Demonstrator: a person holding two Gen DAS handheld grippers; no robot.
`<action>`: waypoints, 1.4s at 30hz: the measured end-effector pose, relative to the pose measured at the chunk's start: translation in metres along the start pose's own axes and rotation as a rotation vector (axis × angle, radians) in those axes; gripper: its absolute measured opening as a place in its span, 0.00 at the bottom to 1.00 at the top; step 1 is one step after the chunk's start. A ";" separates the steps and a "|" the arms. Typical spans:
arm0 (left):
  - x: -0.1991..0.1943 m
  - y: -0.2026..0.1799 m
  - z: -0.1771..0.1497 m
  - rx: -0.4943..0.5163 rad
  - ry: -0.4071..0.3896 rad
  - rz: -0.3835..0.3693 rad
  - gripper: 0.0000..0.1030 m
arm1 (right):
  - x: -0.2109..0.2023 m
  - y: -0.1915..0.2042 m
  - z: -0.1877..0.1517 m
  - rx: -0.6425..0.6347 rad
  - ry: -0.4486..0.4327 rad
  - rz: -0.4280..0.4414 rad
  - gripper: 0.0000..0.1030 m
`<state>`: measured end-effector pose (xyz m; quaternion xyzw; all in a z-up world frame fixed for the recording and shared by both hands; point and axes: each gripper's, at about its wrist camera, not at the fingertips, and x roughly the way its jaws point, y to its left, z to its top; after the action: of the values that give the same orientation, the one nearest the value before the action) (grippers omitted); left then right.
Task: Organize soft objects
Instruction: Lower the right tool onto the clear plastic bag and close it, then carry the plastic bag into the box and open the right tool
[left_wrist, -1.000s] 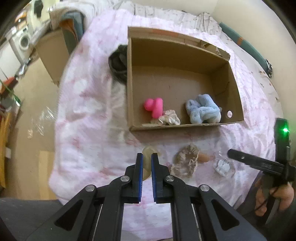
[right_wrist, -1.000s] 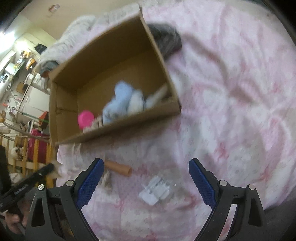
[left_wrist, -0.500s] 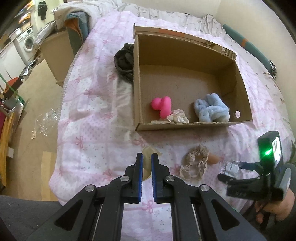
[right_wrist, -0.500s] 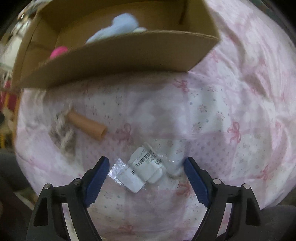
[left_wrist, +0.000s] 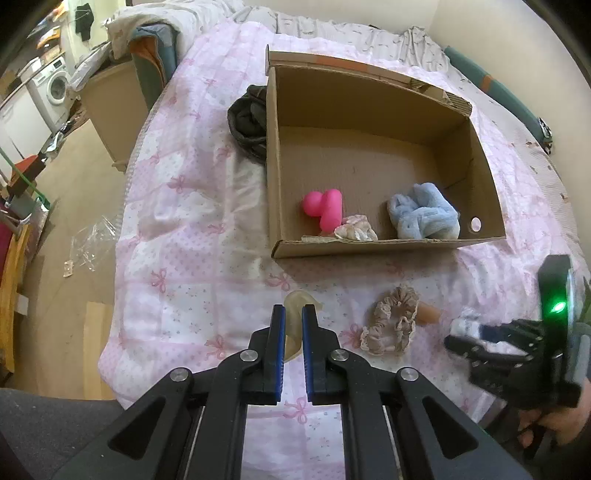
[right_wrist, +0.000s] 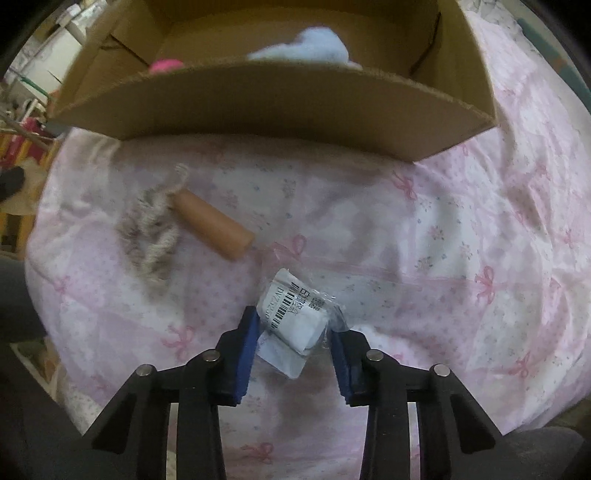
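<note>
My right hand-held gripper (right_wrist: 293, 332) pinches the white packet (right_wrist: 295, 317) on the bed (right_wrist: 461, 236). My left hand-held gripper (left_wrist: 293, 325) clamps a yellowish piece (left_wrist: 295, 304). Beyond lie a scrunchie (left_wrist: 391, 325), then the box (left_wrist: 388, 243).

Left wrist view is evenly daylit and sharp, with strong fisheye bending and black vignette corners. Right wrist view is dimmer and soft: cardboard box (right_wrist: 280, 107) blurred with its near wall in shadow (barcode on the white packet (right_wrist: 295, 317) stays legible), edges smeared.
</note>
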<state>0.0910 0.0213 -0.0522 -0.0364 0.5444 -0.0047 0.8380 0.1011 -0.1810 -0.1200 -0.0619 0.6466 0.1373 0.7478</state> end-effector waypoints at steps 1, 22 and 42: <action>0.000 0.000 0.000 0.000 -0.001 0.003 0.08 | -0.007 -0.002 0.002 0.011 -0.022 0.013 0.36; -0.003 0.000 0.000 0.003 -0.027 0.021 0.08 | -0.078 -0.025 0.005 0.127 -0.391 0.186 0.36; -0.044 -0.025 0.049 0.061 -0.230 -0.058 0.08 | -0.122 -0.035 0.023 0.110 -0.600 0.316 0.36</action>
<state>0.1186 0.0012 0.0091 -0.0270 0.4429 -0.0414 0.8952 0.1180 -0.2236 0.0002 0.1228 0.4061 0.2285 0.8762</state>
